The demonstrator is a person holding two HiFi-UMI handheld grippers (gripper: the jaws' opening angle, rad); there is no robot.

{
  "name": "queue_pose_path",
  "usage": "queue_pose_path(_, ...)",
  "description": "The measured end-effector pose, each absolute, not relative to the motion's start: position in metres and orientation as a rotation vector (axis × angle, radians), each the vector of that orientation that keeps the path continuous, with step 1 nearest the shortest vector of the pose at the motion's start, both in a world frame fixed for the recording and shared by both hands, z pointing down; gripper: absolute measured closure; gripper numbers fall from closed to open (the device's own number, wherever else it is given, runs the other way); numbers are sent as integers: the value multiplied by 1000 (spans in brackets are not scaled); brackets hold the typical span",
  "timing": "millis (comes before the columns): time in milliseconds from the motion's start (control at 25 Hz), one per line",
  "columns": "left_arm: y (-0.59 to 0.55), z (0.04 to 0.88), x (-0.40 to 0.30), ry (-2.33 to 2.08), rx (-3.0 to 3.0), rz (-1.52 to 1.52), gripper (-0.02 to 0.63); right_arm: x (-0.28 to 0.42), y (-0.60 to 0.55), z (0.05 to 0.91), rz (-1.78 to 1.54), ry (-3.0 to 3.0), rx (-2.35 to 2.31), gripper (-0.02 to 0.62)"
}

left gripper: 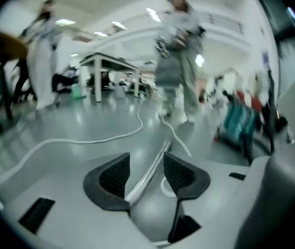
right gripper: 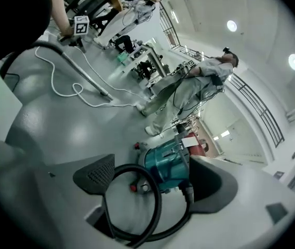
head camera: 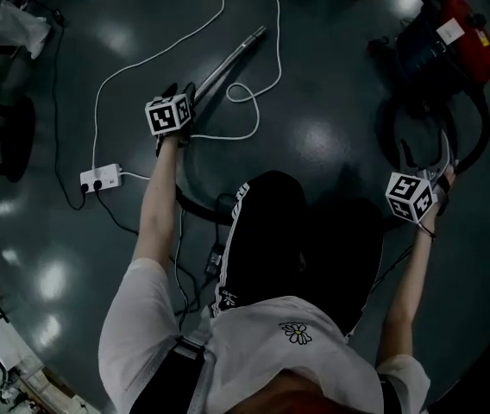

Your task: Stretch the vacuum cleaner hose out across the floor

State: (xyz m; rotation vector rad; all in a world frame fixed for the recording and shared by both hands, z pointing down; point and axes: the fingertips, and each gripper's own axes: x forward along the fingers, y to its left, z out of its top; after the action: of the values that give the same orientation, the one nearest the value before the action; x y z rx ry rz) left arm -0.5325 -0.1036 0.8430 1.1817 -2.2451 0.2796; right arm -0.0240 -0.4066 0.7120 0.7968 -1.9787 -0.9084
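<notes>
The left gripper (left gripper: 146, 171) is standing roughly half open around the metal tube (head camera: 232, 54) on the left. The tube is lying between the pads with a gap showing beside the right pad, so nothing is being pinched. The right gripper (right gripper: 155, 179) is gaping wide too, and a loop of the black hose (right gripper: 158, 208) is sitting in the space between its jaws without being squeezed. The hose is coiling on the floor (head camera: 314, 136) just near the vacuum cleaner (head camera: 452, 33) at the far right, then curving back along the near side toward the tube. As I judge it, doing this well is depending on both grips closing squarely first — the left on the rigid tube, the right on the ribbed hose rather than its cuff. The left end should then be travelling away from the cleaner, low and steady. The white cable (head camera: 262, 93) is crossing beside the tube, so I would be watching that it is not getting dragged along or tangled.
</notes>
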Motion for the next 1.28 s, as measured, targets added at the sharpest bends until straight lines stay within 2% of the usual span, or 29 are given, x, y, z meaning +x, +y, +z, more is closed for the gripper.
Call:
queue_pose_path(80,-113,812,-548,-2329,1128,-44,396,-24,-407,731,-872,-1983,798,153)
queue_pose_path(120,-118,804,-546,-2345,1158,-51,396,-24,-403,739,-846,-1992,807,153)
queue_pose_path(240,-133,786,-518,-2340,1358,188,394,-21,-387,749,-703,-2068,877,153)
queue_pose_path(400,-171,727,-464,-2360,1642,240,394,-9,-391,722,-358,-2292,1050,153)
queue_pose_path(560,-250,643,-380,-2293,2090,191,394,51,-405,663,-63,-2451,1295,153)
queue_pose_path(760,-347,558,-276,-2094,2496,-97,394,131,-419,519,-42,-2584,1538,154)
queue_pose_path(880,-397,539,-187,-1918,2622,-235,394,191,-424,487,25,-2574,1698,155)
queue_pose_path(960,-414,554,-131,-1793,2669,-219,394,221,-430,523,193,-2520,1762,155)
queue_pose_path(1080,-423,608,-62,-1611,2755,7,394,251,-431,638,657,-2410,1786,155)
queue_pose_path(1280,-400,699,-31,-1460,2693,233,394,266,-407,860,1242,-2011,1700,155)
